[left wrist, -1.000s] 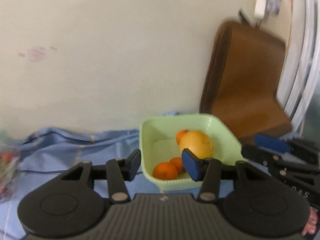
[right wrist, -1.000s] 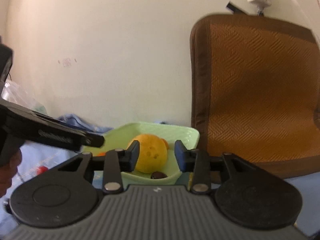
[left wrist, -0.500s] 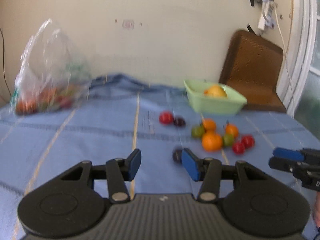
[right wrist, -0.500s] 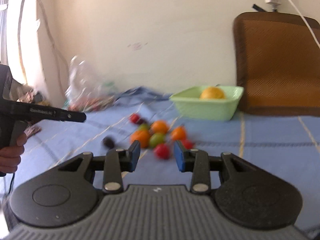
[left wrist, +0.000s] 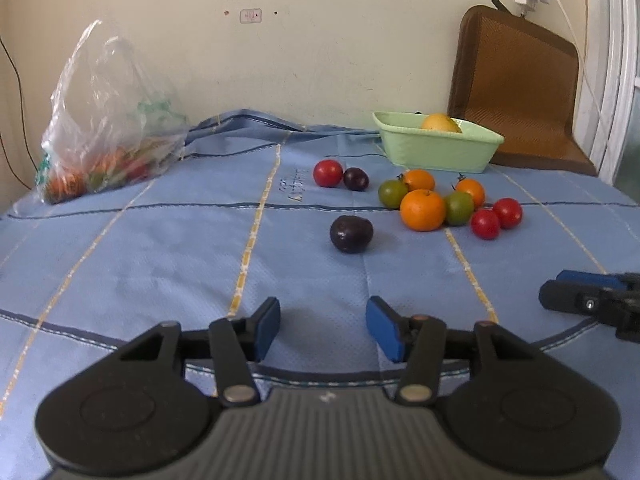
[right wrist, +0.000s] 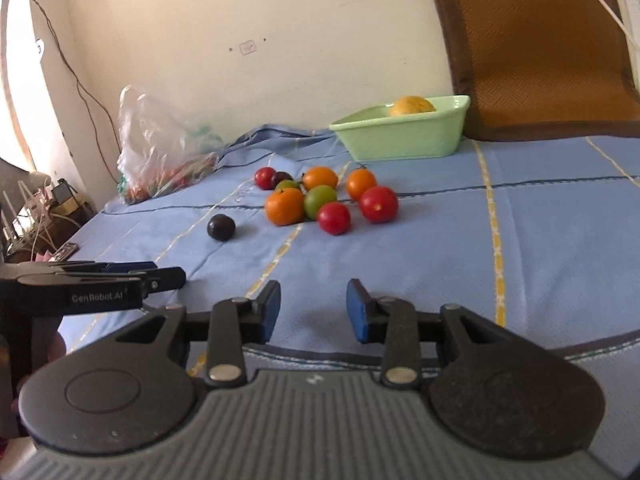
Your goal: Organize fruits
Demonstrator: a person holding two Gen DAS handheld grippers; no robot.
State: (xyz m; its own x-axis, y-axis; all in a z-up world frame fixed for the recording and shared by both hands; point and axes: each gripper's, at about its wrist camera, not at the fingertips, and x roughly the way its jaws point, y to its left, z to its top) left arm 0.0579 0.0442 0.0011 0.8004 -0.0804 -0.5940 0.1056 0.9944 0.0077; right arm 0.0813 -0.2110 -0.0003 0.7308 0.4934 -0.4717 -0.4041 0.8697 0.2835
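From the left wrist camera, the left tongs [left wrist: 323, 326] stand apart and empty, low over the blue cloth [left wrist: 160, 248]. Straight ahead lies a dark plum [left wrist: 351, 234] by itself. Beyond it and to the right is a cluster of fruit — a large orange [left wrist: 422, 210], green and red tomatoes touching it, smaller orange ones behind. A red tomato [left wrist: 328, 173] and a second small plum [left wrist: 355, 179] sit side by side, a little apart from the cluster. The green basin [left wrist: 436, 148] stands near the wall with a yellow fruit [left wrist: 441, 123] showing over its rim. A clear bag [left wrist: 108, 120] of produce leans at far left. The right tongs [left wrist: 560, 290] enter at the right edge (side-on here).

From the right wrist camera, the right tongs [right wrist: 313, 308] are likewise apart, holding nothing. The plum [right wrist: 221, 227] lies ahead to the left, the cluster further on, the basin [right wrist: 404, 136] just beside a brown mat [right wrist: 536, 52] against the wall. The left tongs [right wrist: 160, 276] reach in from the left — side-on too.
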